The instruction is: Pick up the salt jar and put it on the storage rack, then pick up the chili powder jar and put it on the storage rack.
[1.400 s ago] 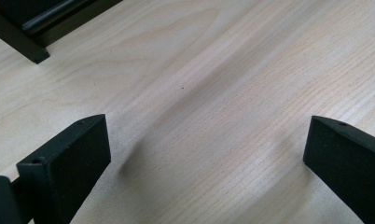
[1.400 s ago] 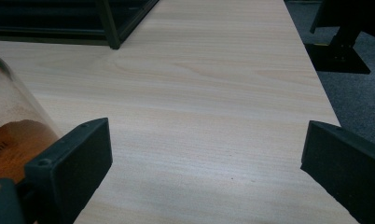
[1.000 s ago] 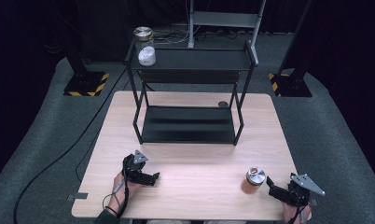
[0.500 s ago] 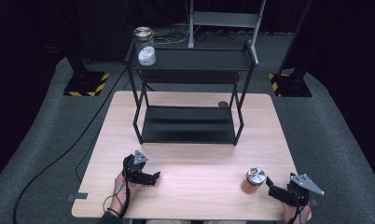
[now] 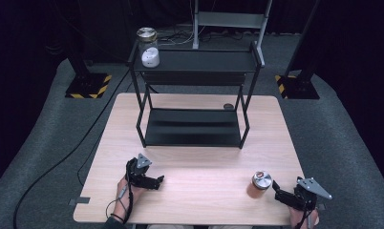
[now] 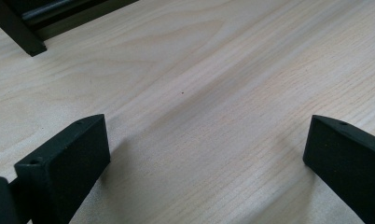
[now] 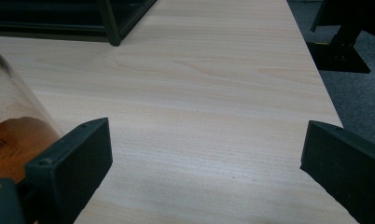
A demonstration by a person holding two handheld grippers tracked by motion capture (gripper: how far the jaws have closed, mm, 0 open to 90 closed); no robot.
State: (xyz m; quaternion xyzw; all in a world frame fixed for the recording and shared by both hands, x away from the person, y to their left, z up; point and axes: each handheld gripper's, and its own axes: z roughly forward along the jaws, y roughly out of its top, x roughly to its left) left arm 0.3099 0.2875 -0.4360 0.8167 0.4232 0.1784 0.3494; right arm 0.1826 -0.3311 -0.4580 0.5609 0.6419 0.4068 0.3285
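The spice jar (image 5: 261, 185) stands upright near the front right corner of the bench (image 5: 204, 157), with orange-brown powder inside and a metal-looking lid. The right tongs (image 5: 279, 190) are just beside it on its right, and their jaws are wide open with nothing between them. In the right gripper view the jar (image 7: 13, 135) sits outside the left jaw, not in the gap. I judge this as the risk: if the tongs move forward like this, the left jaw can push the jar and tip it, or closing can catch only its edge. The left tongs (image 5: 159, 181) rest near the front left part of the bench, also open and empty. The black two-level rack (image 5: 195, 95) stands at the back edge, with a small white object (image 5: 150, 57) on its top shelf.
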